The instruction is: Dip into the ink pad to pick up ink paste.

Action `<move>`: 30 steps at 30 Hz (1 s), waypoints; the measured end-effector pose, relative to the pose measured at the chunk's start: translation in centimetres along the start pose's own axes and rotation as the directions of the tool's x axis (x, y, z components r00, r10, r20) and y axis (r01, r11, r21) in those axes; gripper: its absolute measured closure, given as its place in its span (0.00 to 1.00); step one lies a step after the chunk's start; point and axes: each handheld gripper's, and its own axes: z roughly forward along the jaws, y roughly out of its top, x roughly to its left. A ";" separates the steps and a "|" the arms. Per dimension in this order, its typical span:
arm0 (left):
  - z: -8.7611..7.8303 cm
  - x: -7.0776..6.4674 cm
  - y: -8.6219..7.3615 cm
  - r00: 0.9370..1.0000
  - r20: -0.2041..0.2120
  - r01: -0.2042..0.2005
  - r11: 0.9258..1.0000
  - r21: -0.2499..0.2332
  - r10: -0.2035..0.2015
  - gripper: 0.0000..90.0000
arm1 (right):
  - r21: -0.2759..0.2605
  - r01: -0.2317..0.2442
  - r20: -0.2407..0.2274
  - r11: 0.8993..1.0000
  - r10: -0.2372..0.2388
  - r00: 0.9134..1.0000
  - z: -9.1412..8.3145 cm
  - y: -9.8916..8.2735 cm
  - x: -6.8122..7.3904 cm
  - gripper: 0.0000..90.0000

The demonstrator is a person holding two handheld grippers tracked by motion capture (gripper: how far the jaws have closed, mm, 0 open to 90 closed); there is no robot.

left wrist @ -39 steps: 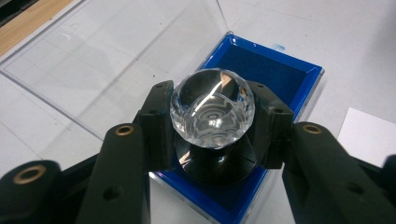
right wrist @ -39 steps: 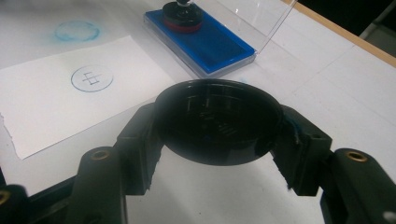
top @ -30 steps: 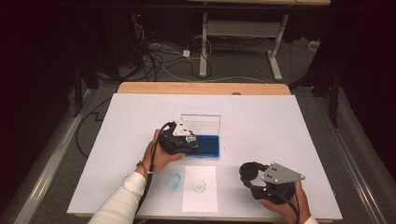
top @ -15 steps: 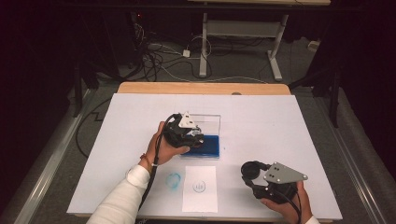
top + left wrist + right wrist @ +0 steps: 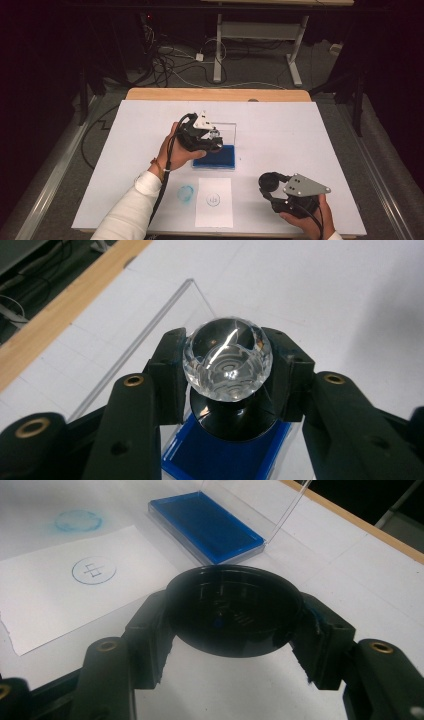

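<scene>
Between the left jaws sits the crystal-knobbed stamp [image 5: 228, 371].

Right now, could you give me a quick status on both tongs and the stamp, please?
Left tongs shut on crystal-knobbed stamp, above blue ink pad. Right tongs shut on black round cap. Stamped paper on the table, nothing in the way.

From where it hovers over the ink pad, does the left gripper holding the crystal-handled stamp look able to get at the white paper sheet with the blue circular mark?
Probably yes. The left gripper with the crystal-handled stamp hangs above the blue ink pad; the white paper sheet lies just nearer, uncovered. The right gripper sits off to the side.
</scene>
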 end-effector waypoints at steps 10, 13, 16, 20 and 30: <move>1.8 -0.7 0.1 1.000 0.029 -0.001 1.000 0.018 0.000 0.61 | 0.006 0.002 0.002 1.000 -0.002 1.000 0.0 -0.1 0.0 0.43; 2.6 -0.9 -0.3 1.000 0.029 -0.005 0.999 0.038 0.004 0.61 | 0.010 0.005 -0.001 1.000 -0.005 1.000 0.1 -0.1 0.0 0.43; 3.4 -1.1 -0.9 1.000 0.022 -0.009 0.998 0.059 0.008 0.61 | 0.013 0.006 -0.001 1.000 -0.006 1.000 0.1 -0.1 0.0 0.43; 4.3 -1.1 -1.6 1.000 0.024 -0.002 0.997 0.078 0.000 0.61 | 0.018 0.005 -0.001 1.000 -0.005 1.000 0.2 -0.1 0.0 0.43; 5.4 -1.2 -2.4 0.999 0.034 0.009 0.996 0.090 -0.012 0.61 | 0.025 0.012 -0.004 1.000 -0.012 1.000 0.3 -0.2 0.1 0.43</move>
